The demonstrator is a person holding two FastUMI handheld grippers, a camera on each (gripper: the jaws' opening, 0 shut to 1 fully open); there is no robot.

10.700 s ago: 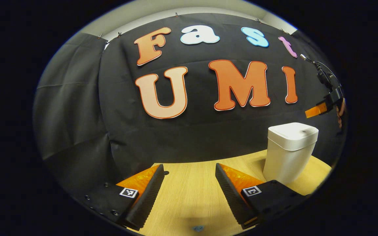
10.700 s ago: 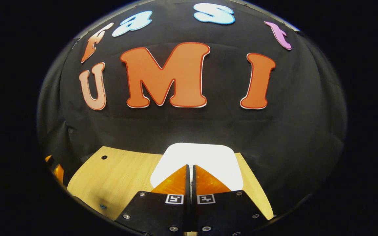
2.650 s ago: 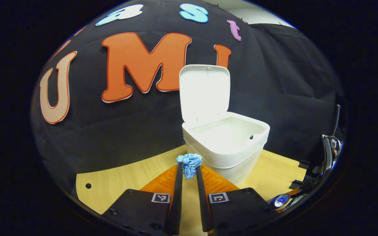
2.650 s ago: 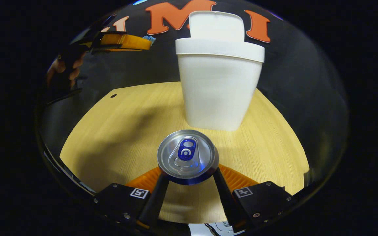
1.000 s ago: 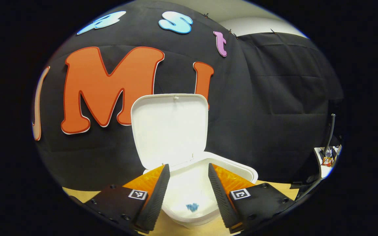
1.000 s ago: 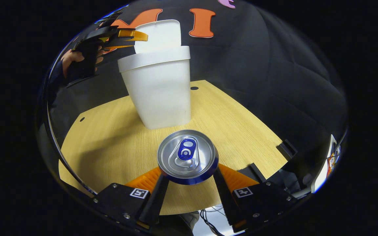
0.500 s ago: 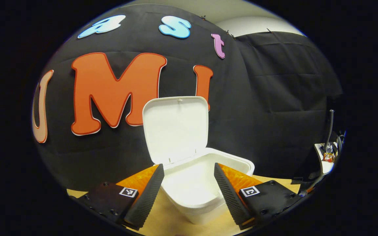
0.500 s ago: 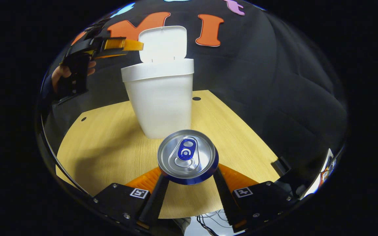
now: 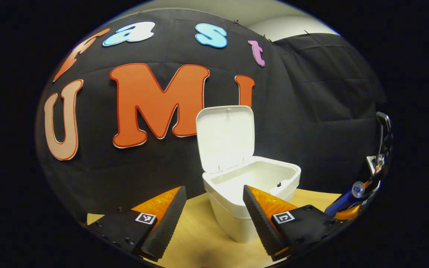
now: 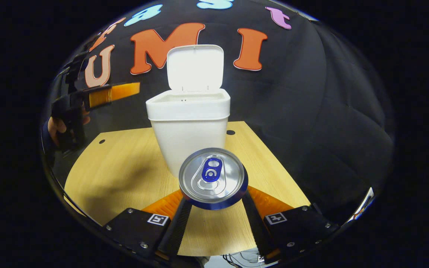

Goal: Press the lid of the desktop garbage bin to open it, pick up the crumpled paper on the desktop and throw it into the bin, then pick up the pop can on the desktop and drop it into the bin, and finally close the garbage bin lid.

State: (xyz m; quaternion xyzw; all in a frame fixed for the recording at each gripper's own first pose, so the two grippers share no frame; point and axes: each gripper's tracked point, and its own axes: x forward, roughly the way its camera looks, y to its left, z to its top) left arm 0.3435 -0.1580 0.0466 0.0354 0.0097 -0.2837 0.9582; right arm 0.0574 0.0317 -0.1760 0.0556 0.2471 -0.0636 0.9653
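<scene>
The white bin (image 9: 251,193) (image 10: 188,126) stands on the wooden table with its lid (image 9: 225,137) (image 10: 194,67) swung upright. My left gripper (image 9: 212,193) hangs open and empty, to the left of the bin and level with its rim. It also appears at the left of the right gripper view (image 10: 125,89), held by a hand. My right gripper (image 10: 213,201) is shut on the pop can (image 10: 213,178), its silver top and blue tab facing the camera, lifted in front of the bin. The same can (image 9: 345,197) shows at the far right of the left gripper view. The crumpled paper is hidden.
The round wooden table (image 10: 125,175) has small holes near its back edge. The black cloth wall stands close behind the bin. Cables lie on the floor below the table's front edge (image 10: 237,258).
My left gripper has drawn back and to the left from over the bin, still open after dropping the blue paper in. My right gripper has risen with the can and turned to face the bin.
</scene>
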